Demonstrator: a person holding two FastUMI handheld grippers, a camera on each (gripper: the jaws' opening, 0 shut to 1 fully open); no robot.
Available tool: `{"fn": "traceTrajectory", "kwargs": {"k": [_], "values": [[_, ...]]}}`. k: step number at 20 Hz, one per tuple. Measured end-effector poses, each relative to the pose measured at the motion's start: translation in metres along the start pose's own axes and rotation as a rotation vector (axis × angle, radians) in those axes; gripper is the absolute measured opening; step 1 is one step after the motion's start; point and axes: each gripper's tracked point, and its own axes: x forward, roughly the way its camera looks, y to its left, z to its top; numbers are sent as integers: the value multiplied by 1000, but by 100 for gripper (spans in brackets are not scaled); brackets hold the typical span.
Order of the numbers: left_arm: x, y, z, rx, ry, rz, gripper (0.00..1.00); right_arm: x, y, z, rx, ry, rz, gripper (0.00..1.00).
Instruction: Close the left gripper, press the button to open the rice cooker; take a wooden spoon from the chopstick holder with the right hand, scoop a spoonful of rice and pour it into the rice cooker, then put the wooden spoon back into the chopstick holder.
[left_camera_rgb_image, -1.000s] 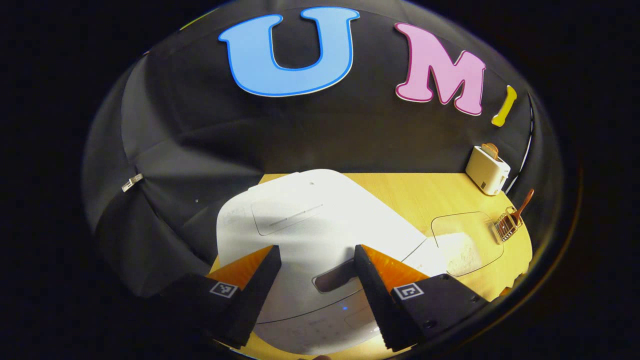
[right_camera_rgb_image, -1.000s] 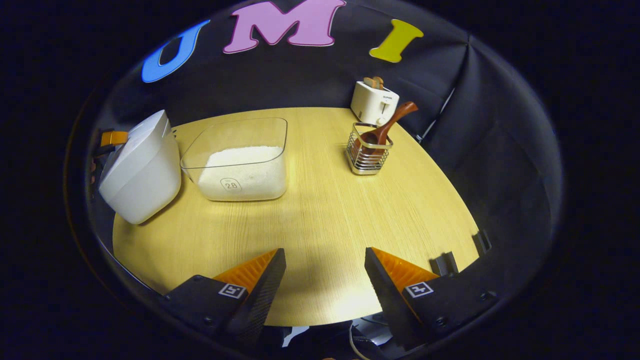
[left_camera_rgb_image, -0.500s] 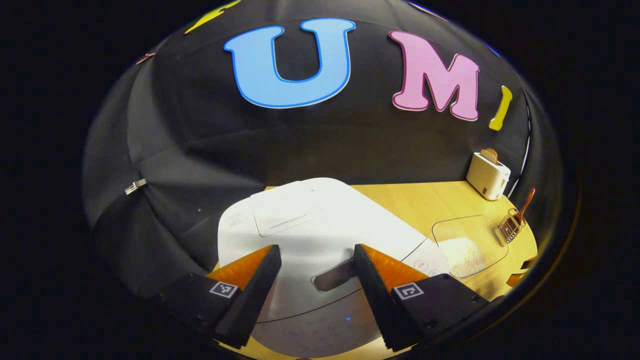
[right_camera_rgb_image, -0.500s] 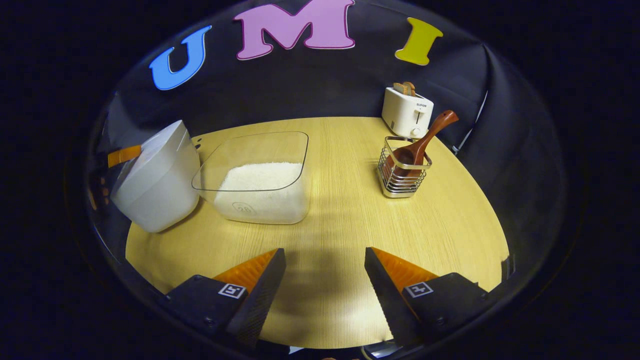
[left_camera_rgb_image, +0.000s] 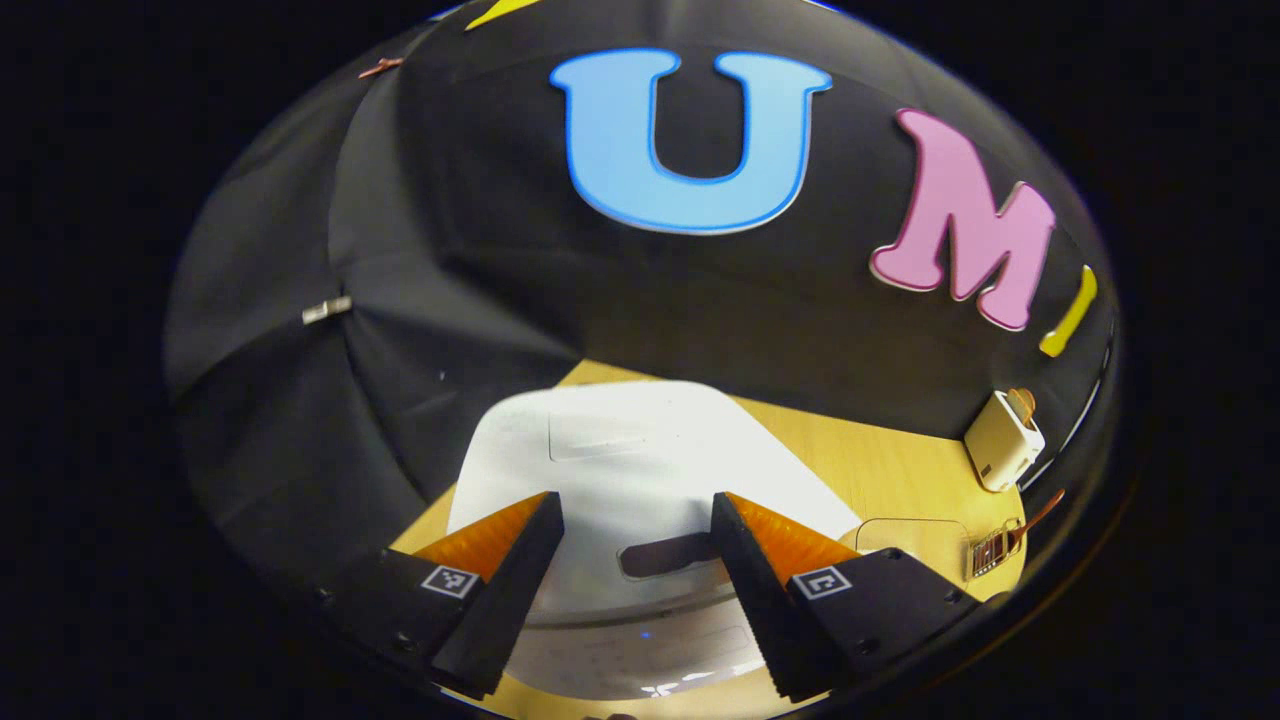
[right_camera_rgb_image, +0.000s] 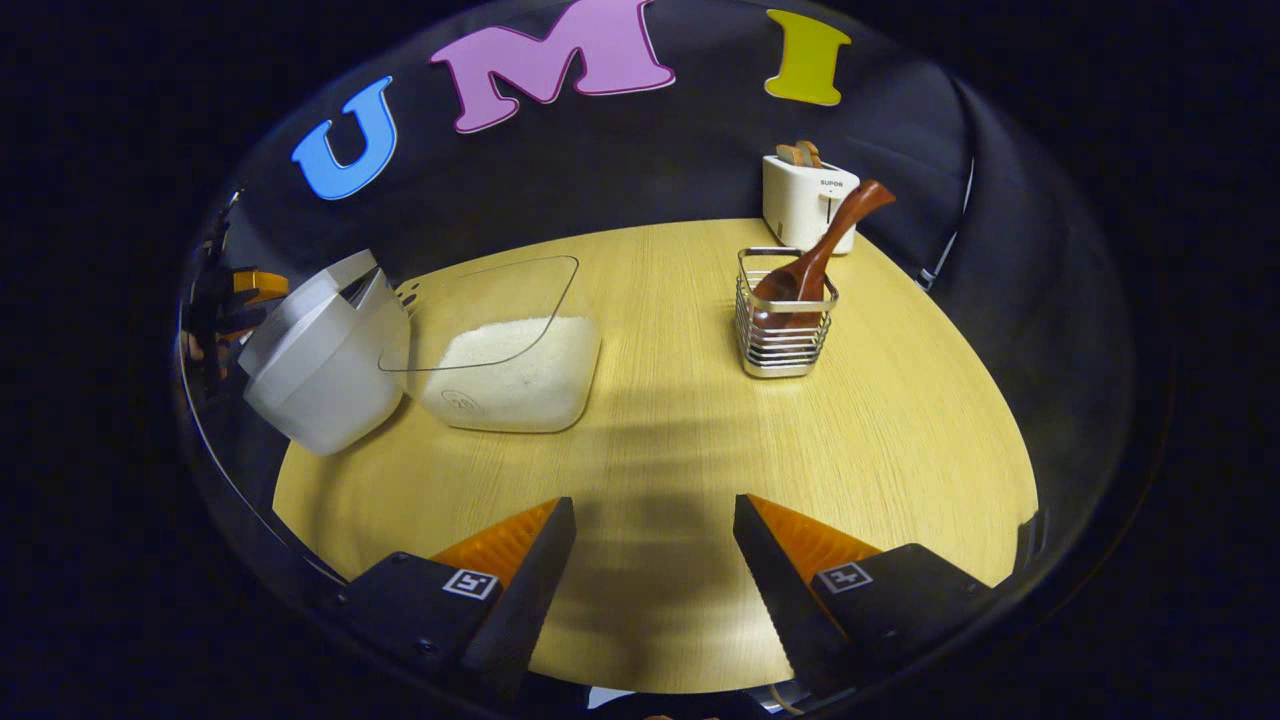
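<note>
left tool (left_camera_rgb_image: 636, 525): fingers apart, empty | button (left_camera_rgb_image: 665, 553) on rice cooker (left_camera_rgb_image: 640, 470) dead ahead between fingertips, long axis crosswise | right tool (right_camera_rgb_image: 652, 530): spread, empty, spoon (right_camera_rgb_image: 815, 262) ahead-right

In the left gripper view the rice cooker (left_camera_rgb_image: 640, 470) has its front cut off below; beside it, the rice container (left_camera_rgb_image: 915, 535) hides behind a finger, and the chopstick holder (left_camera_rgb_image: 990, 553) is too small to tell

Brand word on toaster (right_camera_rgb_image: 805, 200) front, too small to read surely; rice container (right_camera_rgb_image: 505, 365) mark illegible.
</note>
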Motion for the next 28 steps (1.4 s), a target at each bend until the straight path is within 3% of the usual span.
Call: {"fn": "traceTrajectory", "kwargs": {"k": [1, 4, 6, 10, 16, 20, 22, 28], "values": [[3, -5, -14, 28, 49, 27, 99, -1, -3, 0, 7, -2, 6, 99], [6, -20, -17, 77, 37, 71, 98, -3, -10, 1, 12, -15, 27, 99], [6, -23, -17, 56, 36, 61, 98, -4, -9, -3, -3, -6, 53, 99], [14, -28, -10, 125, -156, 17, 98, 3, -3, -9, -16, 17, 96, 99], [10, -26, -9, 143, -126, -31, 98, 6, 17, 9, 16, 1, 97, 99], [12, -28, -4, 241, -92, -10, 98, 3, 33, 11, -7, -1, 84, 99], [4, -28, 3, 296, -134, 26, 98, 2, 43, 16, -7, -9, 84, 99], [-86, -73, 12, 249, -370, -129, 97, -25, 61, 65, -48, -164, 62, 99]]}}
